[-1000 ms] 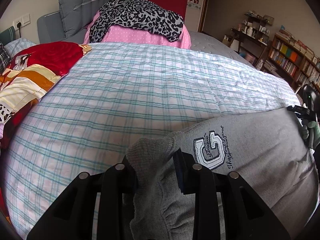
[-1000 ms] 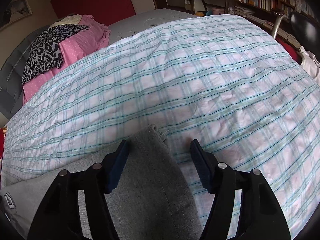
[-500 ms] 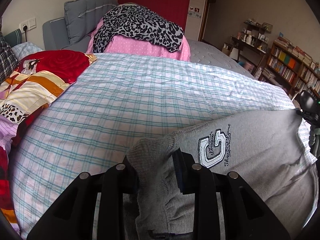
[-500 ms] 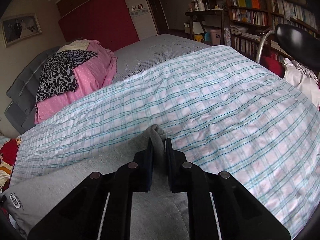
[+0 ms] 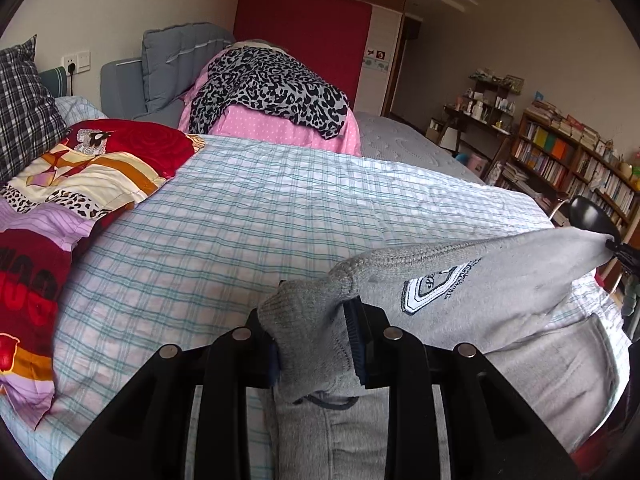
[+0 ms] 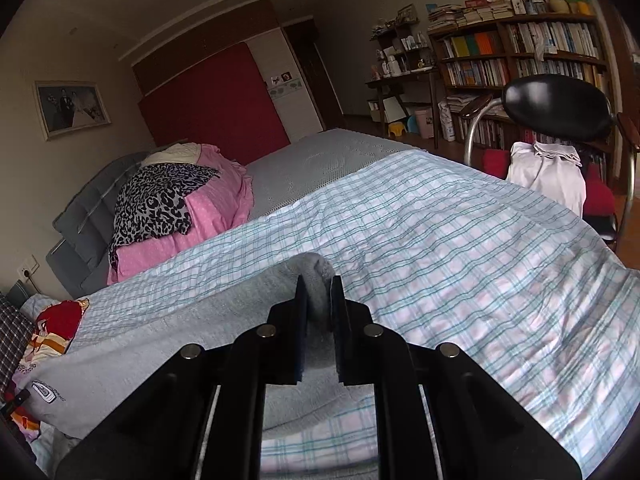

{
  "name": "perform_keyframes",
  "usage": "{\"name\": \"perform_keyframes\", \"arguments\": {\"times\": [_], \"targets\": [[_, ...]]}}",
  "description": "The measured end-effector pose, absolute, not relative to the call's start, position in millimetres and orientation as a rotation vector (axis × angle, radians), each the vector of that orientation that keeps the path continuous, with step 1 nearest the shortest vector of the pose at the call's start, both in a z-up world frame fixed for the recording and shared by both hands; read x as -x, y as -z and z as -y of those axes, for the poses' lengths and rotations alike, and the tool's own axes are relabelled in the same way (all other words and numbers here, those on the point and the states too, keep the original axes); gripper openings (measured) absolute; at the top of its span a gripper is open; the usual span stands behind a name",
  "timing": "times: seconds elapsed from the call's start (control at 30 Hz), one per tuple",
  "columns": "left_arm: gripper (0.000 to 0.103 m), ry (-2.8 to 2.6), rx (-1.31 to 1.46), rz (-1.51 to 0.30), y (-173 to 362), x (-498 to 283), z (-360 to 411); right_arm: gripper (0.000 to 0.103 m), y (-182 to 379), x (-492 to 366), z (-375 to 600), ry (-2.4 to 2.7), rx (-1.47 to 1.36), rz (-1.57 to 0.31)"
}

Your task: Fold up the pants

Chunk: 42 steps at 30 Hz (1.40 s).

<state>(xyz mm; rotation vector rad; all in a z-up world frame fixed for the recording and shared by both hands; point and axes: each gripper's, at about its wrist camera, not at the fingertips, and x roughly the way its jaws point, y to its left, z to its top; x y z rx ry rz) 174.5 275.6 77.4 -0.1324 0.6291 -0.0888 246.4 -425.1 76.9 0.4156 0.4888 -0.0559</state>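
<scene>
While both grippers' fingers clamp the grey pants (image 5: 480, 296), left gripper (image 5: 314, 344) at the waistband, right gripper (image 6: 319, 312) at the hem, they hang lifted over the bed (image 6: 440, 240) — no fold laid yet.

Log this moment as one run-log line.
step: lift for fold | left gripper: shut on grey pants waistband | right gripper: shut on pants' other end | surface: checked bedspread

Leopard-print cloth (image 5: 272, 88) on pink bedding (image 5: 280, 132); bookshelf (image 6: 520, 56) behind.
</scene>
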Motion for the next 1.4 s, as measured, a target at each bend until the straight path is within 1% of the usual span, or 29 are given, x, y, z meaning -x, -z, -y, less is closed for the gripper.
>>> {"name": "perform_keyframes", "arguments": {"times": [0.1, 0.2, 0.23, 0.27, 0.4, 0.53, 0.6, 0.63, 0.67, 0.73, 0.8, 1.0, 1.3, 1.33, 1.37, 1.4], "targets": [[0.027, 0.093, 0.142, -0.626, -69.5, -143.8, -275.6, 0.009, -72.3, -199.1, 429.6, 0.057, -0.430, -0.464], [0.027, 0.108, 0.150, -0.630, -55.8, -112.8, -274.6, 0.009, -54.3, -155.7, 436.0, 0.068, -0.466, -0.456], [0.027, 0.109, 0.146, -0.636, -50.7, -104.5, -273.6, 0.003, -47.5, -139.8, 437.2, 0.082, -0.478, -0.453], [0.027, 0.106, 0.142, -0.643, -46.4, -97.6, -272.1, 0.002, -41.5, -126.0, 439.1, 0.098, -0.488, -0.450], [0.027, 0.106, 0.134, -0.655, -35.3, -77.3, -267.1, 0.003, -18.4, -81.2, 448.3, 0.117, -0.534, -0.447], [0.027, 0.099, 0.127, -0.649, -31.7, -70.5, -262.2, 0.003, 4.6, -60.8, 440.0, 0.108, -0.545, -0.519], [0.027, 0.097, 0.128, -0.649, -31.2, -69.9, -261.0, 0.012, 12.8, -54.6, 434.7, 0.079, -0.578, -0.551], [0.027, 0.094, 0.128, -0.649, -30.7, -69.7, -260.5, 0.024, 15.9, -53.1, 431.6, 0.063, -0.589, -0.560], [0.027, 0.093, 0.128, -0.649, -30.9, -70.4, -260.3, 0.033, 17.6, -51.2, 427.5, 0.052, -0.598, -0.565], [0.027, 0.092, 0.131, -0.650, -30.5, -69.6, -259.6, 0.040, 19.7, -51.5, 418.5, 0.017, -0.617, -0.573], [0.027, 0.094, 0.135, -0.649, -29.7, -68.2, -260.5, 0.041, 22.9, -55.9, 408.4, -0.007, -0.639, -0.602], [0.027, 0.101, 0.143, -0.654, -25.0, -66.9, -262.8, 0.041, 42.6, -77.2, 394.5, -0.015, -0.689, -0.676], [0.027, 0.102, 0.146, -0.656, -22.2, -68.5, -264.8, 0.041, 52.7, -121.4, 410.5, 0.035, -0.795, -0.688], [0.027, 0.101, 0.146, -0.657, -21.4, -68.7, -265.4, 0.032, 52.4, -124.2, 411.3, 0.049, -0.791, -0.687], [0.027, 0.101, 0.148, -0.658, -21.1, -69.1, -265.6, 0.017, 51.0, -125.9, 410.5, 0.066, -0.778, -0.690], [0.027, 0.100, 0.147, -0.658, -20.7, -69.5, -266.0, 0.015, 49.0, -127.8, 411.0, 0.073, -0.770, -0.693]]}}
